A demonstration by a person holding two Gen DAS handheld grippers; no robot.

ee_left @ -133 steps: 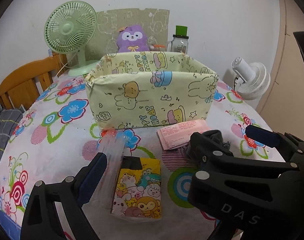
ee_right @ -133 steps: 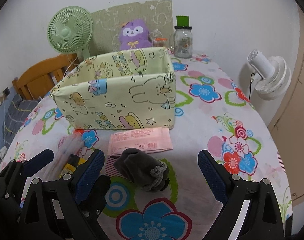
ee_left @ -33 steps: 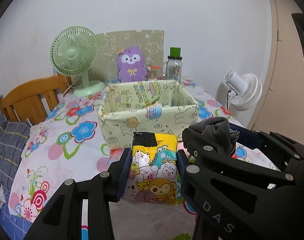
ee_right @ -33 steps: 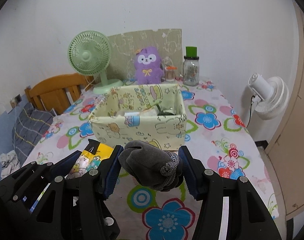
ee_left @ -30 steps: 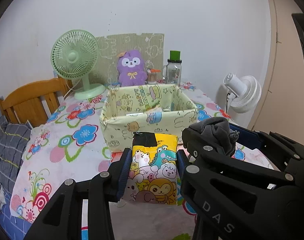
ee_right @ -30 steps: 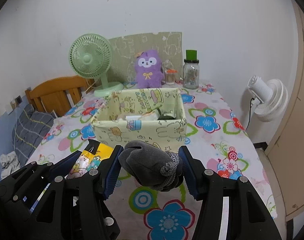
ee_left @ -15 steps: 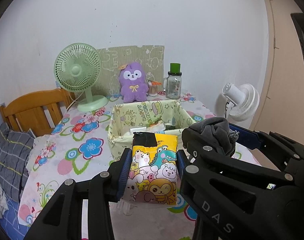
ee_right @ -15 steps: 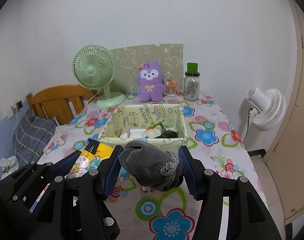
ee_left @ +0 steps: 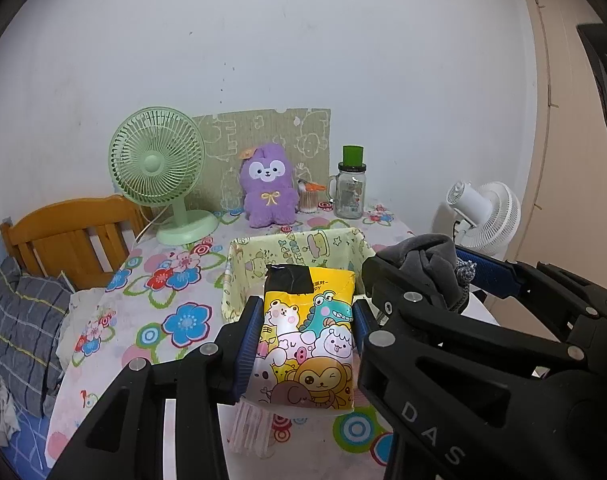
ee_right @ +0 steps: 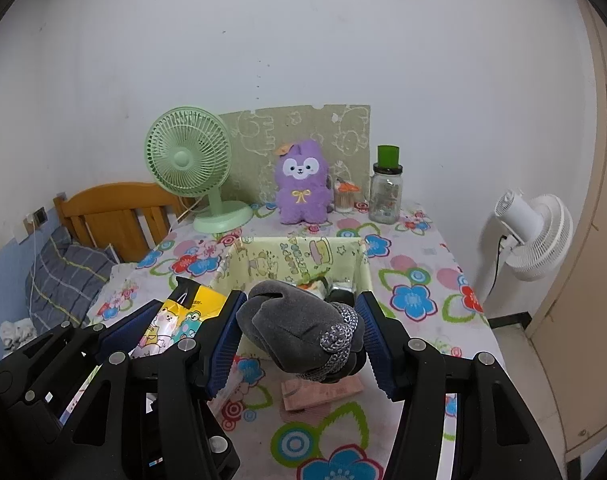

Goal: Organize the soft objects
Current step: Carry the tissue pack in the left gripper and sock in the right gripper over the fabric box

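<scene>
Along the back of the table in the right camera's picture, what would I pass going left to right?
Green fan → purple plush toy → small cup of cotton swabs → glass jar with a green lid, and off the table's right side, a white fan.

"DAS" stands on the right gripper [ee_left: 417,286]; fabric bin [ee_left: 299,249] reads "HAPPY BIRTHDAY".

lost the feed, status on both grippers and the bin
Left gripper shut on cartoon pack. Right gripper shut on grey sock bundle. Fabric bin ahead, partly filled.
</scene>
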